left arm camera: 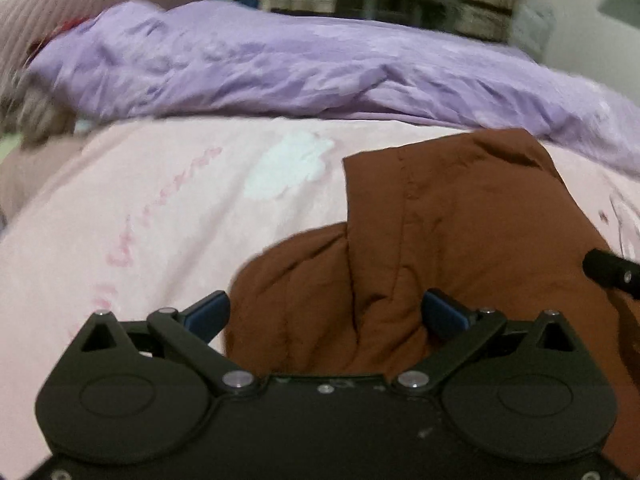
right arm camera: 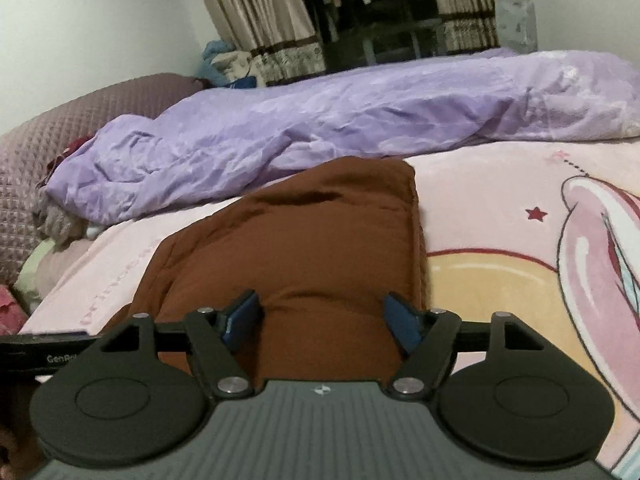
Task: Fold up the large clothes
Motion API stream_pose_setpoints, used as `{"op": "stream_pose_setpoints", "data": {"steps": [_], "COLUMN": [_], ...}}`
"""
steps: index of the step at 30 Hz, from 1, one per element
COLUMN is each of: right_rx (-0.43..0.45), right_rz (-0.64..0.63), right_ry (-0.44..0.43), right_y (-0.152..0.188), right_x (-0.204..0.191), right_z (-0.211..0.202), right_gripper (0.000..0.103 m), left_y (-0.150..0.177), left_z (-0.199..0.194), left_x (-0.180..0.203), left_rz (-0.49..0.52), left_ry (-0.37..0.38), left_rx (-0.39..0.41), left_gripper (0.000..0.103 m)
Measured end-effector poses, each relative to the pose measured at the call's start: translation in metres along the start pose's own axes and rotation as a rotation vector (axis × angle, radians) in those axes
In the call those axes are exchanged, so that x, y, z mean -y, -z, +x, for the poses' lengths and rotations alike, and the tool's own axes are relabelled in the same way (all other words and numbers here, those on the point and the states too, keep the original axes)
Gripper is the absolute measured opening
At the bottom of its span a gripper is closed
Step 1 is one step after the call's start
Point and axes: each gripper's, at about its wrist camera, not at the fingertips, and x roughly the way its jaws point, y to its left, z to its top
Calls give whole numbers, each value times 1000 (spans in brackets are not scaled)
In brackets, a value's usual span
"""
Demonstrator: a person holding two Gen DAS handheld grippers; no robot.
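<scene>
A pink blanket (right arm camera: 480,208) covers the bed, a purple quilt (right arm camera: 320,116) behind. The folded brown garment (right arm camera: 320,240) lies on the blanket. Left gripper (left arm camera: 326,314) and right gripper (right arm camera: 320,322) gape wide over it, seemingly gripping nothing.

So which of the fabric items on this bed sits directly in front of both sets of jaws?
The brown garment, folded on the pink blanket. The crumpled purple duvet lies further back, and the quilted mauve pillow is off to the left.

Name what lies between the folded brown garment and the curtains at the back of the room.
The rumpled purple duvet lies between brown garment and curtains, clearest in the right wrist view.
</scene>
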Motion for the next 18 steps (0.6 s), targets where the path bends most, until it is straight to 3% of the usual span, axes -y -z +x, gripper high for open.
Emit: {"op": "stream_pose_setpoints", "data": {"steps": [3, 6, 8, 12, 18], "right_rx": [-107, -201, -242, -319, -333], "right_rz": [-45, -62, -11, 135, 69], "right_ry": [-64, -96, -150, -268, -169], "right_y": [-5, -6, -6, -3, -7], "right_x": [16, 35, 46, 52, 26], "right_z": [-11, -14, -5, 20, 46], "right_gripper": [96, 103, 103, 103, 103], "left_y": [-5, 3, 12, 13, 9], "left_z": [-23, -6, 11, 19, 43], "left_x": [-29, -72, -73, -57, -43], "left_rz": [78, -148, -168, -118, -165], "left_ry": [31, 211, 301, 325, 308], "left_rx": [-5, -187, -270, -274, -301], "left_gripper": [103, 103, 103, 103, 103]}}
